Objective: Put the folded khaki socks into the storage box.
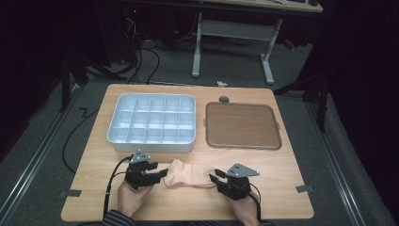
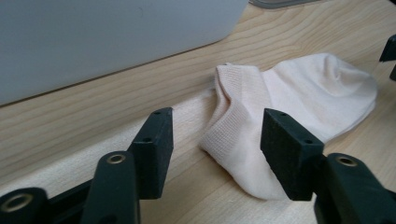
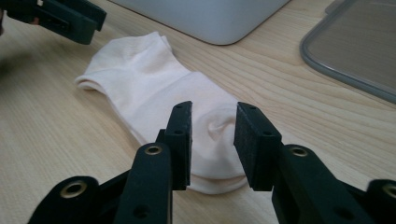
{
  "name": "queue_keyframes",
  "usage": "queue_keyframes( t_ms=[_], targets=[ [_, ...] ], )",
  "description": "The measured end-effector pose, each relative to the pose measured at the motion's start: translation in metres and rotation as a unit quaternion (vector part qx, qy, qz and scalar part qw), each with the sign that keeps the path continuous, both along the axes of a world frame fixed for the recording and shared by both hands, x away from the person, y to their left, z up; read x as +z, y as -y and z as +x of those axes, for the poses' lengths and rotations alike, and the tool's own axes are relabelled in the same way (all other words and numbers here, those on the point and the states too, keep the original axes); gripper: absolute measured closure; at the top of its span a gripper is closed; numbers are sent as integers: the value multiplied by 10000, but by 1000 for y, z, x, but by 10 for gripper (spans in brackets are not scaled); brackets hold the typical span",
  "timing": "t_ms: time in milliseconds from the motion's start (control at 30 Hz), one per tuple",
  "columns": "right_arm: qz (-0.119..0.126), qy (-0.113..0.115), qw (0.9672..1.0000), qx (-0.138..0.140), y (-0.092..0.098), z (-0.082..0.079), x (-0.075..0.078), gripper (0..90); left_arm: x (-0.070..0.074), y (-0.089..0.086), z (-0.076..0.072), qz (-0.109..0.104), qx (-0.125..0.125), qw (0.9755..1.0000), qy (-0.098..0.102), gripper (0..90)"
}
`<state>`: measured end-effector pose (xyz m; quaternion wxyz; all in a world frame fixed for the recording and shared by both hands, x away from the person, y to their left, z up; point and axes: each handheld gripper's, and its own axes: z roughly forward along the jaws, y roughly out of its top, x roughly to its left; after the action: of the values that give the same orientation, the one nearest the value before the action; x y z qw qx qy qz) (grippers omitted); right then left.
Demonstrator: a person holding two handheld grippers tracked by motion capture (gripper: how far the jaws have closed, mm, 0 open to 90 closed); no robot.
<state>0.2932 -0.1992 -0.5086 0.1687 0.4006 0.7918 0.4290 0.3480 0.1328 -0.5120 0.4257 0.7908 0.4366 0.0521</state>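
A pale peach cotton ankle sock is laid flat on the wooden table, framed at each end for folding. The left gripper is held wide around its cuff; the right gripper is held narrower around the toe, neither pressing.

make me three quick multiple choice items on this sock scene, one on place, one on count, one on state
1. Where does the sock lie?
A. in the divided tray
B. on the table between the two tongs
C. on the brown lid

2. How many socks are on the table?
A. one
B. two
C. three

3. How do the left tongs stand?
A. clamped on the sock
B. open, the sock's cuff end between the jaws
C. shut on nothing

Key: 1 B, the high view shows it between left tongs and right tongs. 2 A, a single pale sock shows. 3 B, the left gripper view shows a gap on both sides.
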Motion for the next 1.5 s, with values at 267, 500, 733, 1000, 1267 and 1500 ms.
queue_keyframes(
  t_ms=[267,500,733,1000,1267,1500],
  targets=[
    [0,-182,9996,210,-23,-2,-4,680,6,12,11,110,-156,9998,33,452],
    [-69,-230,9994,256,-43,4,-3,763,6,22,26,168,-263,9995,-71,509],
    [-125,-274,9990,341,-63,9,-5,812,1,35,35,209,-359,9990,-133,474],
    [-164,-332,9985,392,-75,12,-8,816,-6,41,38,352,-483,9978,-285,507],
    [-340,-417,9978,399,-82,12,-13,817,-8,37,28,465,-509,9971,-325,522],
    [-473,-522,9965,443,-80,12,-20,808,-11,23,19,290,-355,9982,-380,572]
  ],
)
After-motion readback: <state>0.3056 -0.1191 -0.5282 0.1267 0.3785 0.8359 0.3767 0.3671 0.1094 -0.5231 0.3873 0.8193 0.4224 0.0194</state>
